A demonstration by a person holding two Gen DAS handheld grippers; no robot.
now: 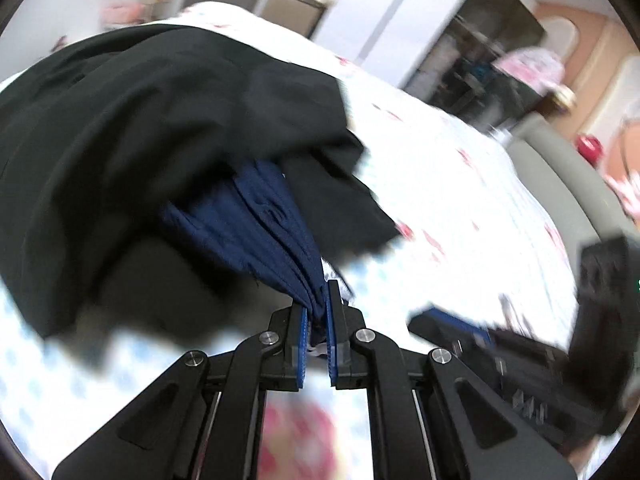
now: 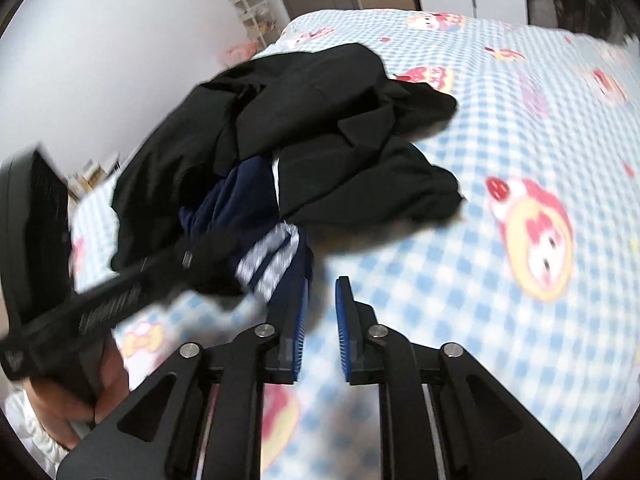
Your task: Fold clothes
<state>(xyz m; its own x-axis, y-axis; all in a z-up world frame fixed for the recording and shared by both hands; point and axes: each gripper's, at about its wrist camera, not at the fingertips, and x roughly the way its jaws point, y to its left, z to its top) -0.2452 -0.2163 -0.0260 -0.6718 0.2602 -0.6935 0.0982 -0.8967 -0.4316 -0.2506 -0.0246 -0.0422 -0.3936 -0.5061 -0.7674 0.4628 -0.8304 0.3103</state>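
Note:
A navy garment (image 1: pixel 256 220) comes out from under a heap of black clothes (image 1: pixel 132 132) on the bed. My left gripper (image 1: pixel 318 300) is shut on a bunched fold of the navy cloth. In the right wrist view, the navy garment's white-striped end (image 2: pixel 272 264) lies against the outer side of one finger of my right gripper (image 2: pixel 324 284). That gripper's blue pads stand a little apart with only the sheet showing between them. The black clothes (image 2: pixel 320 120) lie just beyond. The left gripper's blurred black body (image 2: pixel 104 304) crosses the left side, held by a hand (image 2: pixel 108 392).
A blue-and-white checked sheet with cartoon prints (image 2: pixel 500 300) covers the bed. A grey padded edge (image 1: pixel 560 184) borders it on the right of the left wrist view. A white wall and a small shelf (image 2: pixel 256 12) stand beyond the bed's far left, with cabinets behind.

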